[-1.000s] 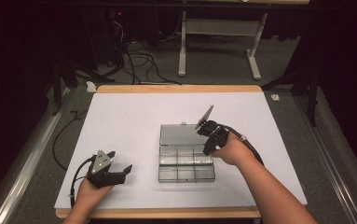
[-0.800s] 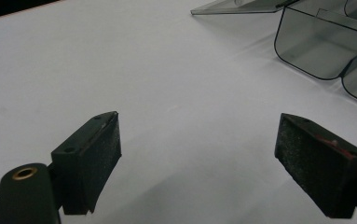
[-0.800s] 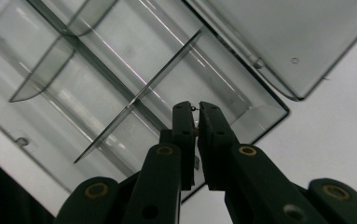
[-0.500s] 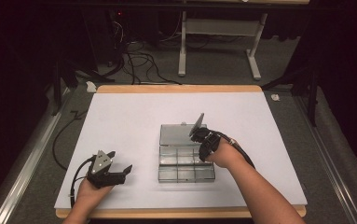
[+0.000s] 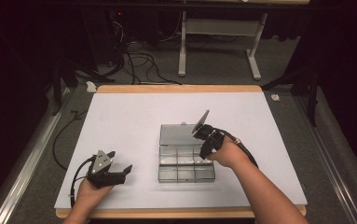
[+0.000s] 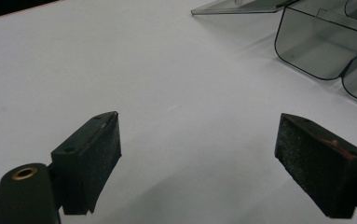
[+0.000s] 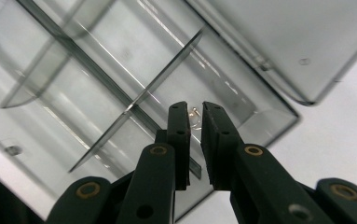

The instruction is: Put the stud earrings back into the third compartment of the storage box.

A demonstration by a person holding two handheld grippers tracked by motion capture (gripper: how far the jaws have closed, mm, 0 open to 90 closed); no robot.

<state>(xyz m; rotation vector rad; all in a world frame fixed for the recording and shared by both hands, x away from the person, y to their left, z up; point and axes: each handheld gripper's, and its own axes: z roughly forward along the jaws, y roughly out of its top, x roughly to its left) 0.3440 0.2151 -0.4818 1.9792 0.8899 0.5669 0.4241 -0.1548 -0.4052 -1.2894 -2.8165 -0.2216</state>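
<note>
Nearest, on the white table [image 5: 129, 116]: left gripper [image 5: 119, 173], jaws spread wide, nothing between them. Farther in, mid-table: clear divided box [image 5: 185, 161], lid [image 5: 178, 134] lying open behind. Above its right rear compartment: right gripper [image 7: 194, 116], jaws nearly closed around a tiny metal ring [image 7: 195, 113]; actual grip impossible to tell.

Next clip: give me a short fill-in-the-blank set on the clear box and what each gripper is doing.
1. The clear grey plastic compartment box lies with its hinged lid ____.
2. The left gripper has its jaws spread ____ above the white table surface.
3. The right gripper reaches down into the ____.
4. Between its nearly closed jaws sits a tiny ____ metal piece.

Missing words: open; wide; box; silver
</note>
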